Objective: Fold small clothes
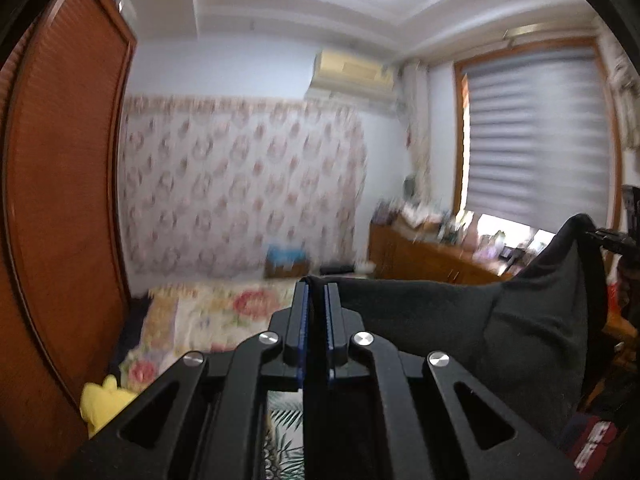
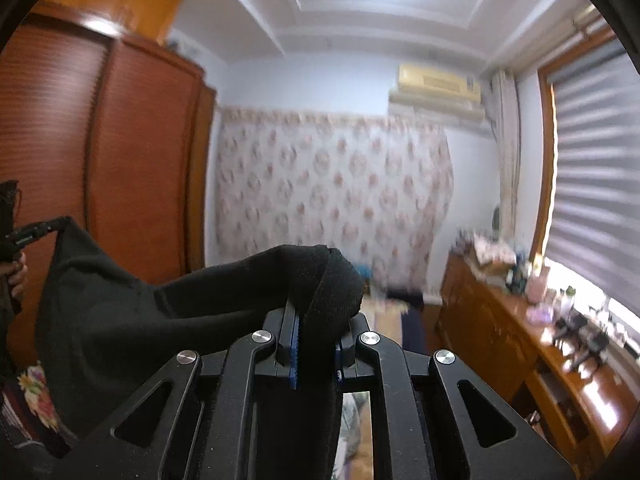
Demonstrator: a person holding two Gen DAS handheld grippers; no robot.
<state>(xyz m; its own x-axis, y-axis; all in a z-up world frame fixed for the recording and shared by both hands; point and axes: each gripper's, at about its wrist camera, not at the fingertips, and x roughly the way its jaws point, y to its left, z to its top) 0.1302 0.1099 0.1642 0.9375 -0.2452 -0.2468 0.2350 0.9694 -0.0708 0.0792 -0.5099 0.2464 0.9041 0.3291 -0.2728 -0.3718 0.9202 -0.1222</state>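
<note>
Garment: a small black garment (image 1: 460,320), soft knit or fleece by its look, held up in the air between the two tongs; no part of it is seen resting on the bed.
Garment shape: stretched into a sagging span from one corner to the other, with the middle drooping (what kind of garment it is cannot be told from these views).
Left tongs (image 1: 316,292): clenched on one edge of the garment, a thin fold of black cloth pinched between the blue pads at the tips.
Right tongs (image 2: 316,320): clenched on the opposite edge, a thicker bunch of cloth, with what looks like a hem band, wrapped over and between the jaws.
Cross-check: each wrist view shows the other tool at the far end of the cloth, gripping its corner; a hand (image 2: 18,276) is visible on the left tool's handle.
Surface below: a bed with a floral cover (image 1: 224,312) lies under and ahead of the left tongs; a yellow soft item (image 1: 102,400) sits at its near edge.
Surroundings: wooden wardrobe (image 2: 100,160), floral curtain (image 1: 240,184), wooden dresser (image 2: 520,340) under the window blind.
Progress: early, in my judgement. The piece is lifted and spread, but no fold is visible.
Remaining: lay it flat on the bed, make the folds, release.
</note>
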